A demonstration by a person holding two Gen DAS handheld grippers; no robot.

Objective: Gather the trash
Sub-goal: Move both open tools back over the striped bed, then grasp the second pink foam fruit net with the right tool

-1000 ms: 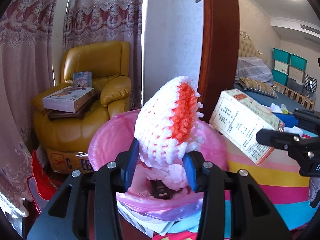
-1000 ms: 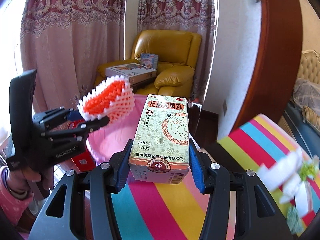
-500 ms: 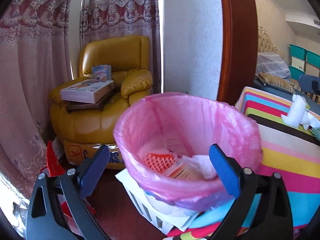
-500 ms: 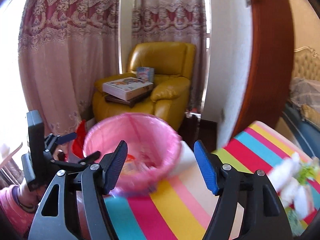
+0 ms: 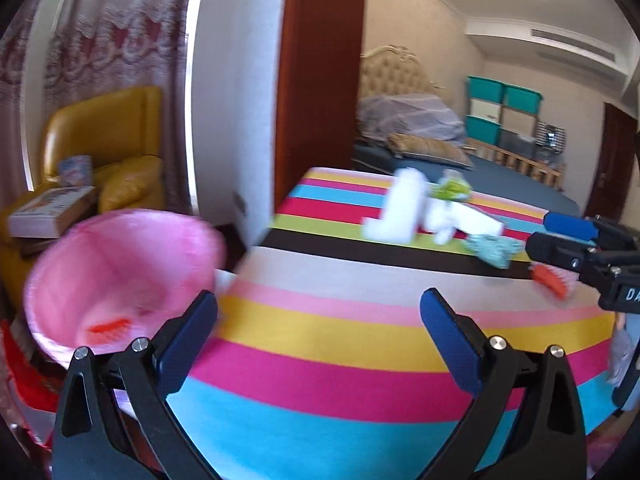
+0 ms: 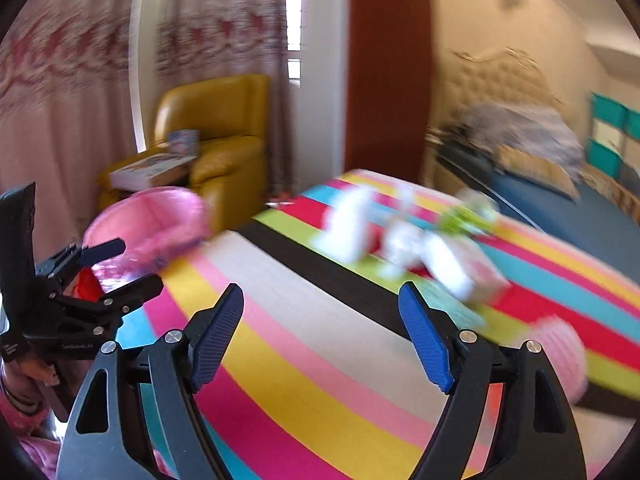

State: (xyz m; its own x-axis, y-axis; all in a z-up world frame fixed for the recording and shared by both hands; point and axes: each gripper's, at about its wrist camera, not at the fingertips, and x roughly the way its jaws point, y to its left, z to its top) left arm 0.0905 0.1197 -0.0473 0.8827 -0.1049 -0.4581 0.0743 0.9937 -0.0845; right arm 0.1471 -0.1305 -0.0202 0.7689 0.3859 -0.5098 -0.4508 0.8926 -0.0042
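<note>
Left wrist view takes in the broad worktop with its striped cloth of pink, yellow, blue, black and white bands [image 5: 320, 344], which fills the lower middle of both pictures. At its left edge stands the round bin lined with a pink plastic bag [image 5: 120, 268], with a blurred orange-and-white foam net [image 5: 108, 326] lying inside. Behind it is a mustard leather armchair [image 5: 116, 140] with a flat box on it. Toward the far side of the worktop sits the remaining trash — a loose heap of white paper scraps [image 5: 408, 208], a green crumpled bit [image 5: 454, 188] and a pale teal scrap [image 5: 494, 249]. The left gripper [image 5: 320, 340] has its jaws spread wide and empty. The right gripper [image 6: 322, 332] is opening — nothing lies between its blue pads [image 6: 424, 340].
</note>
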